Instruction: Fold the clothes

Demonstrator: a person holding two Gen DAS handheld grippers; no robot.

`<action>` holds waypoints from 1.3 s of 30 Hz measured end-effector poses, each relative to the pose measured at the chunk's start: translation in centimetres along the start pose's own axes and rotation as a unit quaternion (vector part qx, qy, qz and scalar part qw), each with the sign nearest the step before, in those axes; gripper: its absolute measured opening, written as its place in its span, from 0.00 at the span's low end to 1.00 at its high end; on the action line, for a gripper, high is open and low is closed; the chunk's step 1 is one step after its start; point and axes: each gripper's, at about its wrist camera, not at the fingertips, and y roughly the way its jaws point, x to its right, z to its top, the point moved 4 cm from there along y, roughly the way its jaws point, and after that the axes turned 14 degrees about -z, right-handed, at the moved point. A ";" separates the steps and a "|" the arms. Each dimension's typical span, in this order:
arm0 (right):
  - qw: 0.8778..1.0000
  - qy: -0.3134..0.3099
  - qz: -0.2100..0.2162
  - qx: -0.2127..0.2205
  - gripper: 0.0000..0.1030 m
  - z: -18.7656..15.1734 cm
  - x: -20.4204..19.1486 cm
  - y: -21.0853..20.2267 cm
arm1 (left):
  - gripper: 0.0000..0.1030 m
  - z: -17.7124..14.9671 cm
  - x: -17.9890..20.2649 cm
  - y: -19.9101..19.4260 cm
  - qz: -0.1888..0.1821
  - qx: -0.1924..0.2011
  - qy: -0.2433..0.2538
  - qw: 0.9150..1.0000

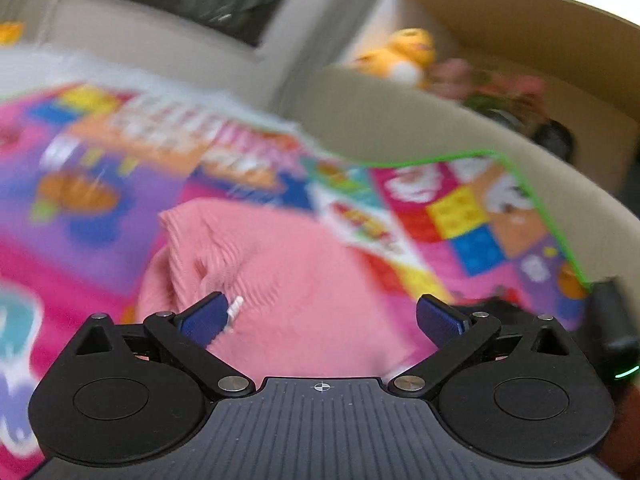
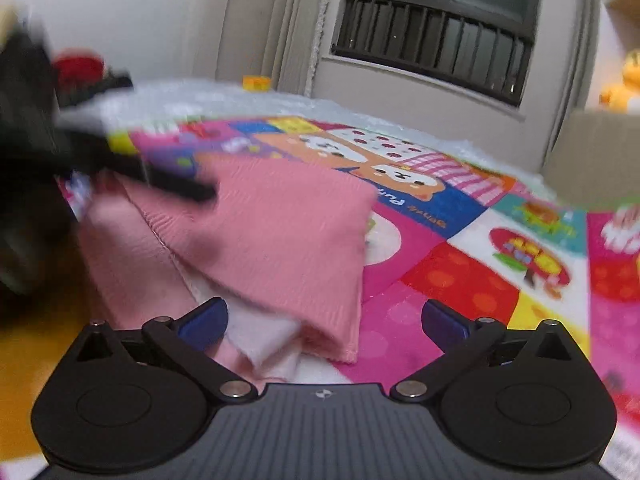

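Observation:
A pink ribbed garment point(image 1: 280, 272) lies folded over on a bright cartoon play mat point(image 1: 80, 216). My left gripper point(image 1: 322, 316) hovers open just above it, blue fingertips point(image 1: 204, 318) spread wide with nothing between them; a small white tag sits by the left tip. In the right wrist view the same pink garment point(image 2: 276, 232) shows a top layer folded across, with pale lining at its near corner. My right gripper point(image 2: 324, 320) is open over that near corner. The blurred black shape at the far left is the left gripper point(image 2: 152, 180), resting over the cloth.
The play mat point(image 2: 480, 264) spreads to the right, with a green-trimmed edge. A beige cushioned edge point(image 1: 400, 120), an orange plush toy point(image 1: 400, 54) and a cardboard box point(image 1: 520, 32) stand behind. A barred window point(image 2: 436, 40) and curtain are at the back.

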 end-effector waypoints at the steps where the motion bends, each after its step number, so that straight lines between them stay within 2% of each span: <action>1: 1.000 0.024 0.016 -0.001 1.00 0.2 0.6 -0.4 | 0.99 0.1 -0.2 -0.1 0.015 0.000 0.004 1.000; 4: 0.994 0.102 0.032 -0.004 1.00 1.7 2.1 -0.1 | 0.99 0.2 -0.1 0.1 0.044 0.004 0.029 0.999; 9: 0.998 0.032 -0.021 -0.053 1.00 1.1 -0.4 4.9 | 0.99 -1.0 1.2 -1.5 0.076 0.025 0.038 0.996; 11: 0.996 0.062 -0.007 -0.064 1.00 0.9 0.1 5.4 | 0.99 -1.5 1.9 -2.3 0.088 0.035 0.041 0.995; 13: 0.995 0.078 -0.011 -0.060 1.00 0.5 0.6 4.9 | 0.99 -2.0 2.5 -3.1 0.100 0.044 0.044 0.993; 17: 0.991 0.106 -0.064 -0.043 1.00 -0.7 1.6 1.8 | 1.00 -2.9 3.7 -4.6 0.124 0.063 0.050 0.989; 19: 0.991 0.105 -0.054 -0.063 1.00 -2.3 1.6 -0.5 | 1.00 -3.4 4.3 -5.3 0.136 0.072 0.053 0.987; 23: 0.992 0.097 -0.035 -0.076 1.00 -5.7 1.4 -6.0 | 1.00 -7.0 8.2 -7.9 0.166 0.042 0.052 0.984; 27: 0.990 0.090 -0.057 -0.090 1.00 -8.0 0.6 -9.0 | 1.00 -10.3 11.5 -8.8 0.213 0.002 0.052 0.976; 30: 0.990 0.093 -0.064 -0.090 1.00 -8.6 0.5 -9.9 | 1.00 -12.6 12.8 -8.8 0.270 -0.029 0.058 0.961; 32: 0.989 0.099 -0.066 -0.086 1.00 -8.8 0.7 -10.0 | 1.00 -13.0 13.3 -8.6 0.305 -0.029 0.083 0.948; 34: 0.989 0.104 -0.067 -0.082 1.00 -8.9 0.8 -10.1 | 1.00 -13.1 13.3 -8.3 0.325 -0.034 0.096 0.940; 37: 0.988 0.112 -0.069 -0.076 1.00 -9.1 1.0 -10.2 | 1.00 -13.2 13.2 -8.4 0.322 -0.031 0.094 0.942; 39: 0.989 0.111 -0.069 -0.076 1.00 -9.3 0.9 -10.1 | 1.00 -13.2 12.7 -8.9 0.307 -0.020 0.074 0.949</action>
